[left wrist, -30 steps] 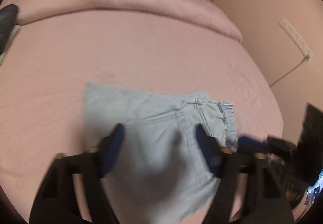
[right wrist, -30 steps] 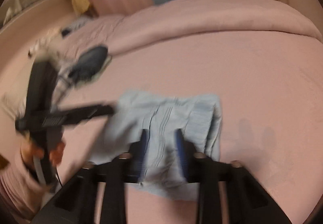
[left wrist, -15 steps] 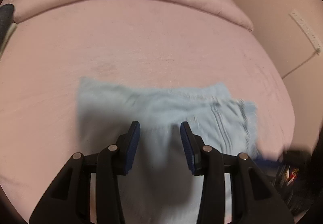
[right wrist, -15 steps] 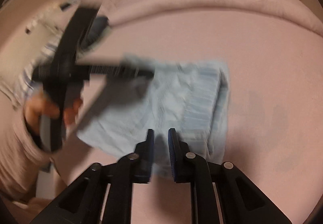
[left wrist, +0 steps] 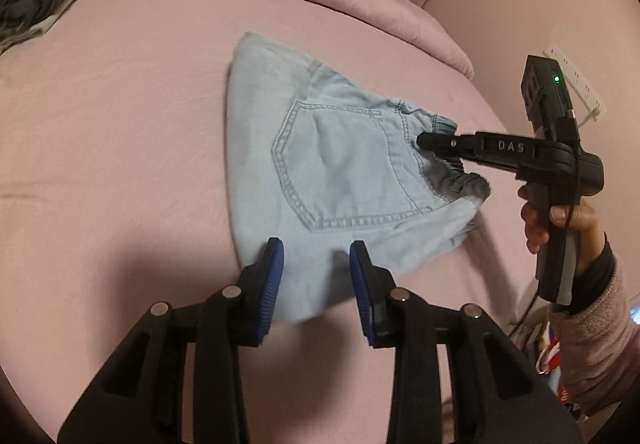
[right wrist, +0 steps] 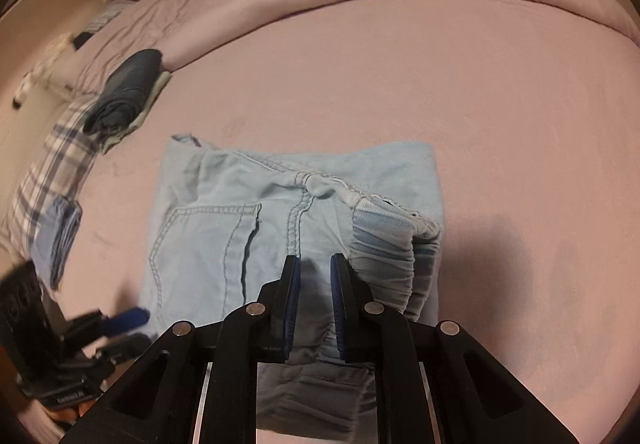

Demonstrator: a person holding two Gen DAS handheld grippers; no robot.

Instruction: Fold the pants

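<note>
So the light-blue pants [left wrist: 340, 172] are folded into a compact bundle on the pink bed [left wrist: 120, 116]. The left gripper [left wrist: 317, 256] hovers at the bundle's near edge, jaws apart, nothing between them. The right gripper [right wrist: 314, 268] sits over the elastic waistband [right wrist: 392, 264] end, jaws only narrowly apart; can't tell whether it's pinching fabric. Some dark folded clothes [right wrist: 128, 92] lie well beyond it, to the left.

Right gripper [left wrist: 430, 142] side: "DAS" in pale capitals, a little way back from the fingertips.
Left gripper [right wrist: 120, 328] base label: small print down low behind the fingers, too blurred to read.
</note>
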